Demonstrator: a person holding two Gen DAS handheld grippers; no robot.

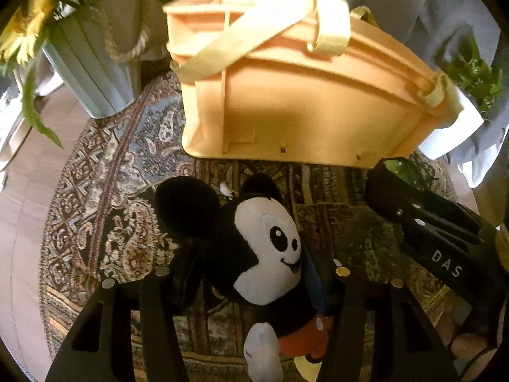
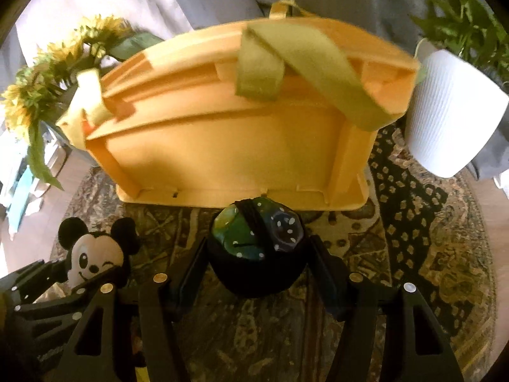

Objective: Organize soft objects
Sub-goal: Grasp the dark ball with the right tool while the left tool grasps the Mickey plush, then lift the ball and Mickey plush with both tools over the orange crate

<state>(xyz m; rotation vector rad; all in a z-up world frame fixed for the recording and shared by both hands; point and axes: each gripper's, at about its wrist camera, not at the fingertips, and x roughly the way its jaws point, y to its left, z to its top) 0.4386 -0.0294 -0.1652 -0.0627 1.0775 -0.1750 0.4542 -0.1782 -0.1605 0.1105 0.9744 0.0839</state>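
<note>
Neither toy stowed yet. Left claw (image 1: pixel 251 273) grips mouse plush (image 1: pixel 254 248); right claw (image 2: pixel 256 248) grips spotted dark pouch (image 2: pixel 257 235). Orange bag (image 2: pixel 238 146) stands just ahead of both.

The left gripper (image 1: pixel 251 273) is gripping a Mickey plush (image 1: pixel 267 248) over the rug (image 1: pixel 105 197), near the yellow bag (image 1: pixel 305 108).
</note>
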